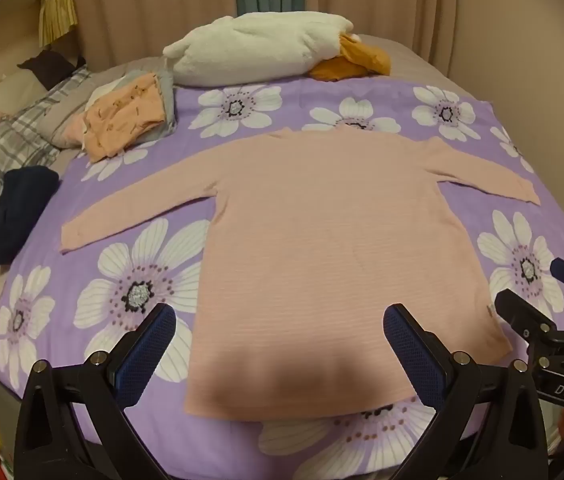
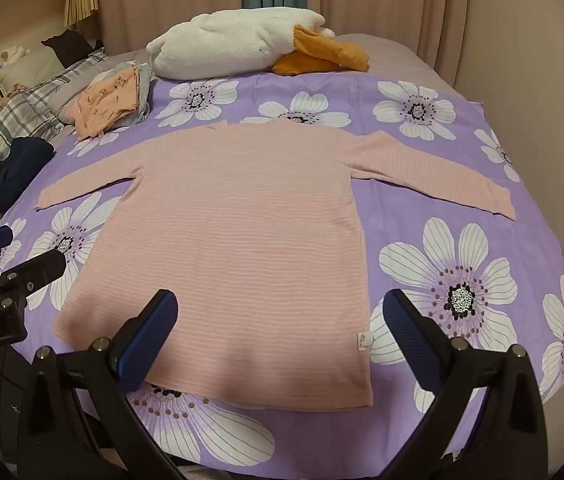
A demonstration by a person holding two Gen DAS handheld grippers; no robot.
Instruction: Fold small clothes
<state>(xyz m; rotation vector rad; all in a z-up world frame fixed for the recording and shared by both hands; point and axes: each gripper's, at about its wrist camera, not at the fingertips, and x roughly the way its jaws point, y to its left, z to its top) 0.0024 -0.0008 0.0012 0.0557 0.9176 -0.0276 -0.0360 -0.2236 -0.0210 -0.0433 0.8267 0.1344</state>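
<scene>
A pink striped long-sleeved top [image 1: 314,240] [image 2: 238,232] lies flat on a purple flowered blanket [image 1: 130,280] [image 2: 442,280], both sleeves spread out, hem nearest me. My left gripper [image 1: 280,320] hovers open above the hem, nothing between its blue pads. My right gripper [image 2: 282,308] also stands open over the hem's right part, empty. In the left wrist view the right gripper [image 1: 538,292] shows at the right edge. The left gripper [image 2: 22,252] appears at the left edge of the right wrist view.
A folded orange and grey pile of clothes [image 1: 130,120] [image 2: 110,100] sits at the blanket's far left. A white plush toy with orange parts [image 1: 258,48] [image 2: 242,48] lies at the back. A dark blue garment [image 1: 18,212] [image 2: 14,172] and plaid pillows [image 1: 22,132] are at left.
</scene>
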